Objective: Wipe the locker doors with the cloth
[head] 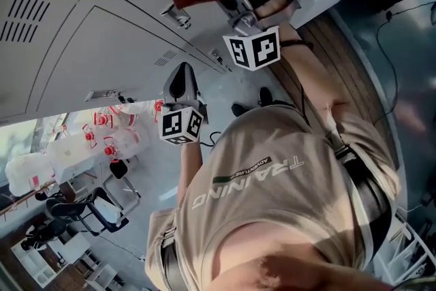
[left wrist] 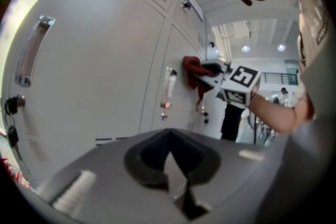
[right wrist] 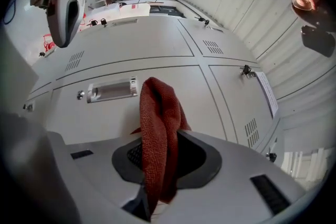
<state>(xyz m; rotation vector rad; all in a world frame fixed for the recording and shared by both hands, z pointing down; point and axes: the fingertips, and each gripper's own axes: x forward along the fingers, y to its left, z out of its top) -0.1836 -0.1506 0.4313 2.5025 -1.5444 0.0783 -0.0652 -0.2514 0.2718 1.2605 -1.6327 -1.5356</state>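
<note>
**A:** What is in the right jaws?

**B:** The right gripper [right wrist: 151, 194] has its jaws clamped on a folded red cloth [right wrist: 157, 123]. The cloth runs lengthwise out from the jaws, straight toward the grey locker door [right wrist: 202, 94] ahead.

**A:** Is the cloth on the door?

**B:** In the left gripper view its far end looks pressed to the door, just beside a metal handle [right wrist: 109, 90]. I cannot be sure they touch.

**A:** And the other gripper?

**B:** The left gripper [left wrist: 176, 186] has its jaws closed together on nothing and is held off from the doors. The right one is plainly nearer. I judge the wiping stroke falls to it, sliding the cloth across the panel.
</note>
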